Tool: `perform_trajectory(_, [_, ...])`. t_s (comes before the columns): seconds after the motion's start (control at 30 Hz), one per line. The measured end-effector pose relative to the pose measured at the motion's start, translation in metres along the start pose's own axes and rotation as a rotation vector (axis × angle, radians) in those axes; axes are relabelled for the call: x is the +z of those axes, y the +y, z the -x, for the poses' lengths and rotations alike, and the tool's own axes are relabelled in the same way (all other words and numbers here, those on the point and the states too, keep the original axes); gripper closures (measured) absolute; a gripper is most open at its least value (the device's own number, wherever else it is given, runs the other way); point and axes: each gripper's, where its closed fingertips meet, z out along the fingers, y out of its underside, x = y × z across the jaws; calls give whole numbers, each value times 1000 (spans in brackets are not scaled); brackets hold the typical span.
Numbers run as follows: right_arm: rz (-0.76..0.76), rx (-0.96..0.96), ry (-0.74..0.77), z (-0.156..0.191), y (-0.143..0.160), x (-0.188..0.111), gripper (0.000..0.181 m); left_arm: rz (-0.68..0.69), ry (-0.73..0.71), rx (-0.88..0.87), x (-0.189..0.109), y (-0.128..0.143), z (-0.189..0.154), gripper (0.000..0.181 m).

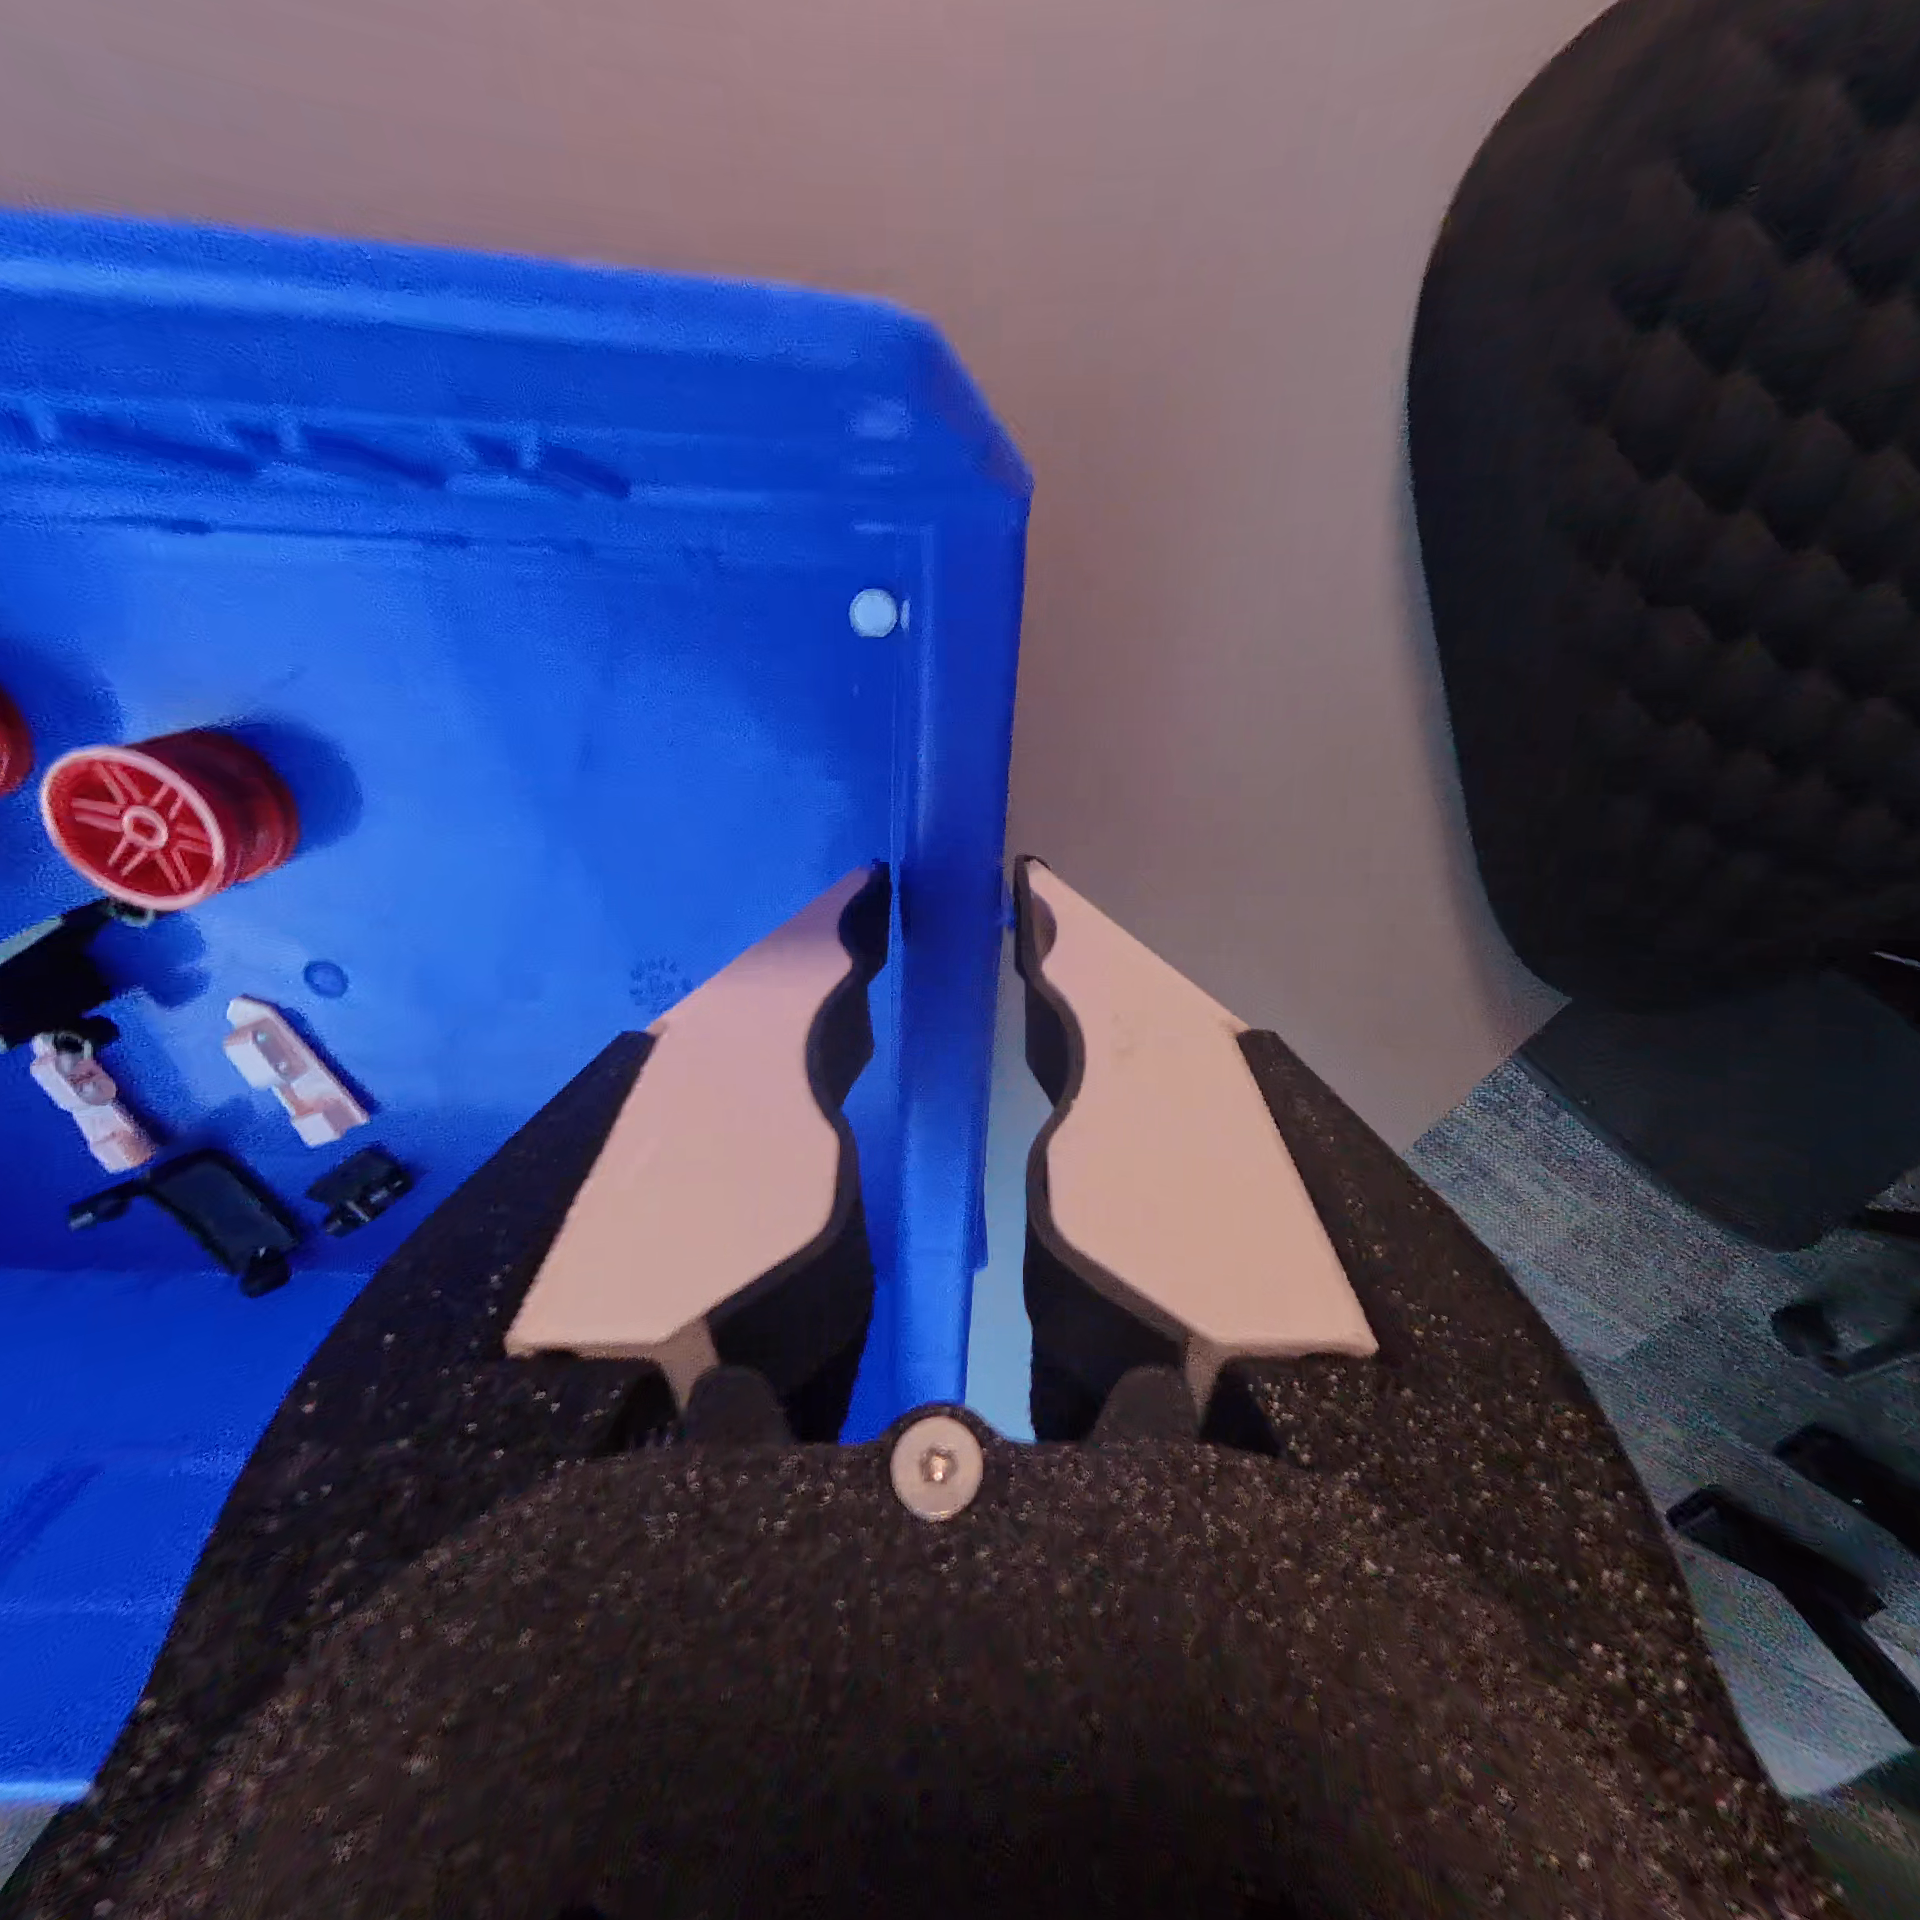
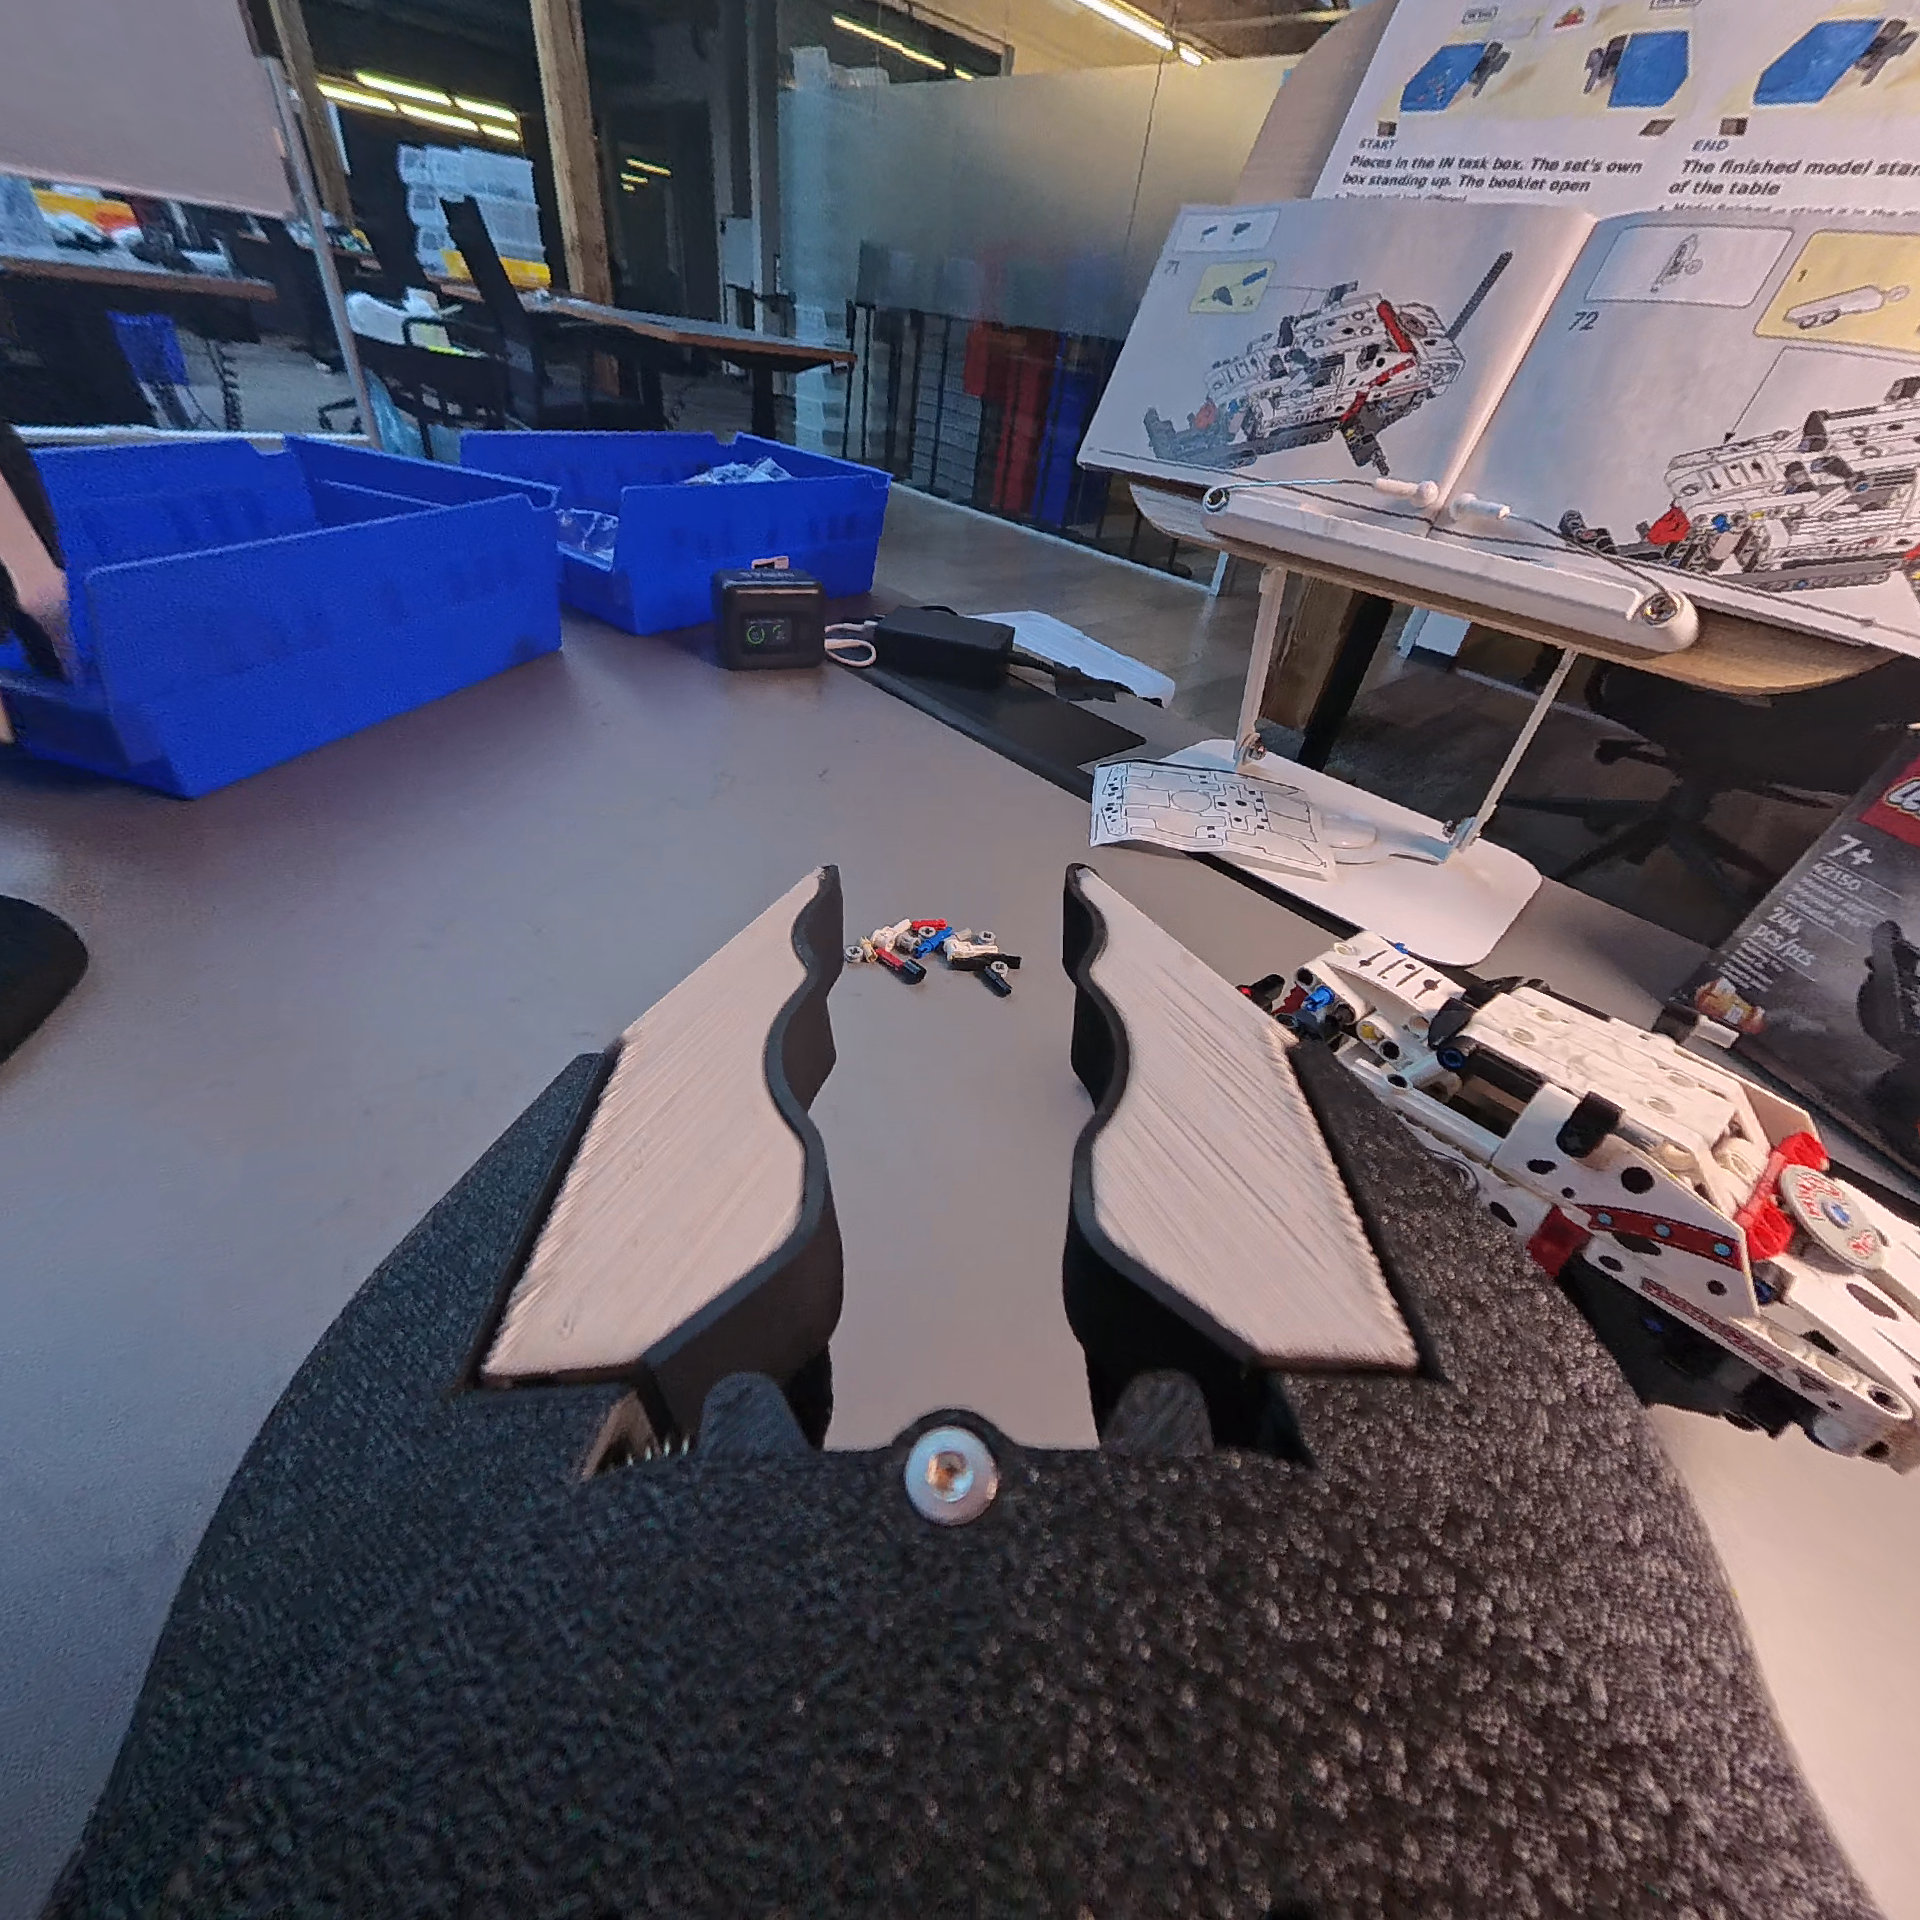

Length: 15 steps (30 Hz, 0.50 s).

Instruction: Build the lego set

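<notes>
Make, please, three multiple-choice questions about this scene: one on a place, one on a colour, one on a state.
1. Where does the wall of the blue bin stand relative to the left claw?
A. between its fingers
B. far off to its left
C. behind the camera

2. What colour is the wheel in the bin?
A. yellow
B. red
C. green

3. How is the right claw?
A. shut on a brick
B. shut, empty
C. open, empty

Key: 1 A, the blue wall runs up the gap between the fingers. 2 B, its spoked face is red. 3 C, bare table shows between the spread fingers.
</notes>
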Motion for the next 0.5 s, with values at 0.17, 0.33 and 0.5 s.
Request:
perform_trajectory(0.17, [-28, 20, 11, -5, -2, -6, 141, -59, -81, -19, 8, -49, 16, 160])
perform_trajectory(0.33, [-40, 70, -8, -5, -1, -8, 142, -125, -145, -101, 13, -88, 41, 159])
perform_trajectory(0.5, [-56, 63, -5, -7, -3, -14, 142, -234, -133, -156, -25, -96, 54, 141])
